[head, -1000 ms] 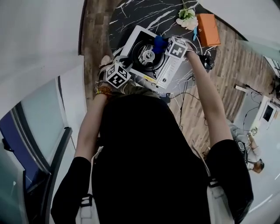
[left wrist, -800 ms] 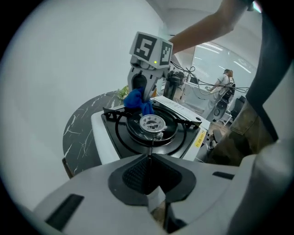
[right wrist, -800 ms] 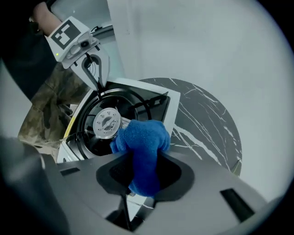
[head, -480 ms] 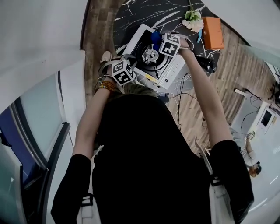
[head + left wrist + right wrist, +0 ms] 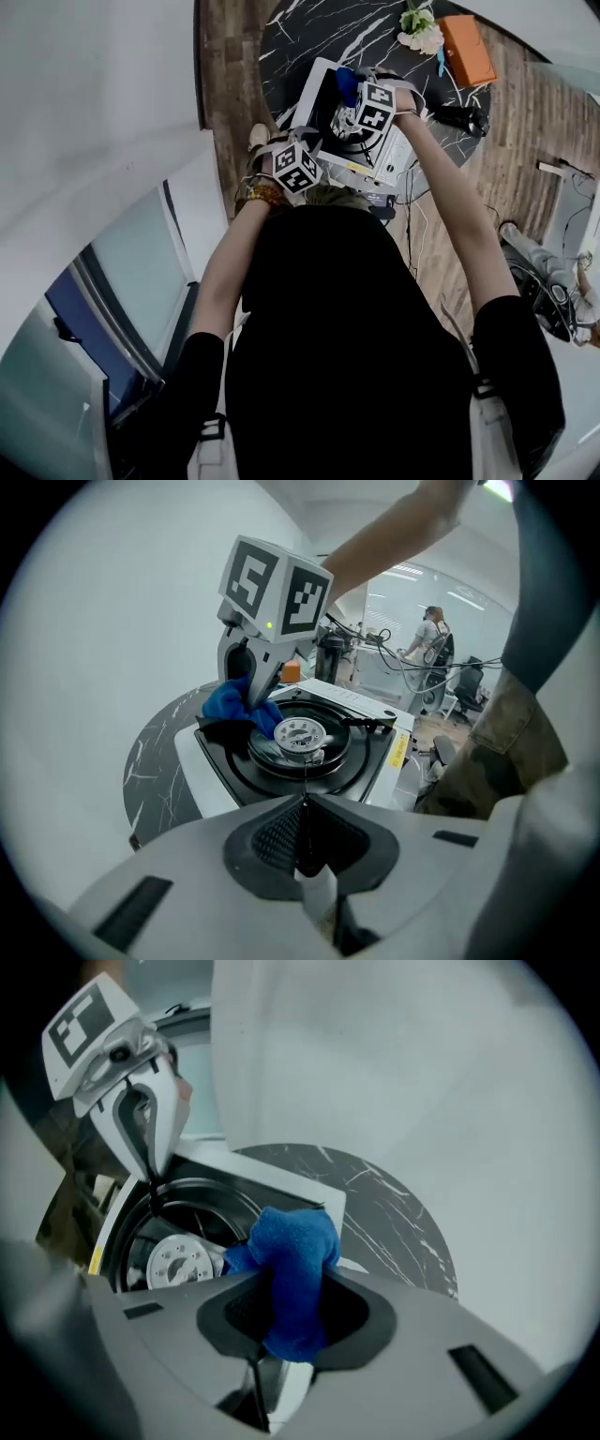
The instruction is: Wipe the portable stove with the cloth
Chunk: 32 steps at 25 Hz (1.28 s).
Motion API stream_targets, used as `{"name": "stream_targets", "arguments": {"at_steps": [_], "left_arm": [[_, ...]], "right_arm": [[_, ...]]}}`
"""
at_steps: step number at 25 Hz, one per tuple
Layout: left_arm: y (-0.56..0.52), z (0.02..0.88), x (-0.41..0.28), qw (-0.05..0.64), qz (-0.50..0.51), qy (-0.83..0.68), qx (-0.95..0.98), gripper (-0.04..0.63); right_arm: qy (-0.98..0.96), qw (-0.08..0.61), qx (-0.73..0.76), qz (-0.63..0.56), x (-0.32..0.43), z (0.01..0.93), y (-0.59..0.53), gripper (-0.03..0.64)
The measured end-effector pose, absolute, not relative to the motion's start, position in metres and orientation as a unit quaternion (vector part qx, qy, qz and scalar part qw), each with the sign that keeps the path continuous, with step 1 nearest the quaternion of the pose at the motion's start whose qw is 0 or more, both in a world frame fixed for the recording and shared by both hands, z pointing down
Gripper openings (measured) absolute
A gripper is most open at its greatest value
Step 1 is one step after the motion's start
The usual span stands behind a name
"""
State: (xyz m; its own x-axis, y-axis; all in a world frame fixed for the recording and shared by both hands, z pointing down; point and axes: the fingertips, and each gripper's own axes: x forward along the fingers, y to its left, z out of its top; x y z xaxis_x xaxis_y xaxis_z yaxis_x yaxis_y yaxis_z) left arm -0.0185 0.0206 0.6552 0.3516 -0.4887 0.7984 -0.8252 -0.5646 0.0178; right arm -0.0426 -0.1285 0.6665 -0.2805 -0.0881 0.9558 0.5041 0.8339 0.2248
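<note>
Dark marbled tabletop [image 5: 309,37] on a wood floor carries the work; a person stands at a distant bench.

1. Left claw [image 5: 303,806]: jaws are fully together with nothing between them. It points down at the near edge of the portable stove [image 5: 246,761]. From the right gripper view its tip sits at the rim of the black top. Whether it touches cannot be confirmed.
2. Stove: it sits on the tabletop, white body, black top plate, silver burner [image 5: 300,735] at centre.
3. Right claw [image 5: 286,1309]: the jaws stand narrow and clamped on the blue cloth [image 5: 291,1241]. They have just been easing apart slightly, with the cloth between them. The cloth's free end rests on the black top, just beside the burner on its far side.

Step in hand, as judged: a wiping stroke on the top plate. Most of the plate appears not yet covered.

Next move: firm up your right grip first, since a slack cloth may drag out. Then sweep round the burner ring, keeping the cloth pressed down and clear of the pan supports.
</note>
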Motion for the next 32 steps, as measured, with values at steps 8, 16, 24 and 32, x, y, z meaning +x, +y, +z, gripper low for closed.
{"name": "stream_targets", "arguments": {"at_steps": [8,16,24,32], "left_arm": [[-0.006,0.562,-0.059,0.113,0.270,-0.453,0.842,0.169],[0.024,0.568,-0.040,0.007,0.406,-0.154,0.901,0.295],[-0.027,0.565,-0.090,0.051,0.408,-0.252,0.876,0.084],[-0.123,0.610,-0.127,0.035,0.554,-0.240,0.797,0.084]], "right_arm": [[-0.927,0.371,0.006,-0.053,-0.036,0.572,-0.064,0.077],[-0.881,0.400,-0.047,-0.249,-0.066,0.580,0.035,0.078],[-0.880,0.425,0.043,-0.211,-0.044,0.580,0.013,0.149],[-0.836,0.521,0.109,-0.134,0.093,0.628,0.020,0.162]]}}
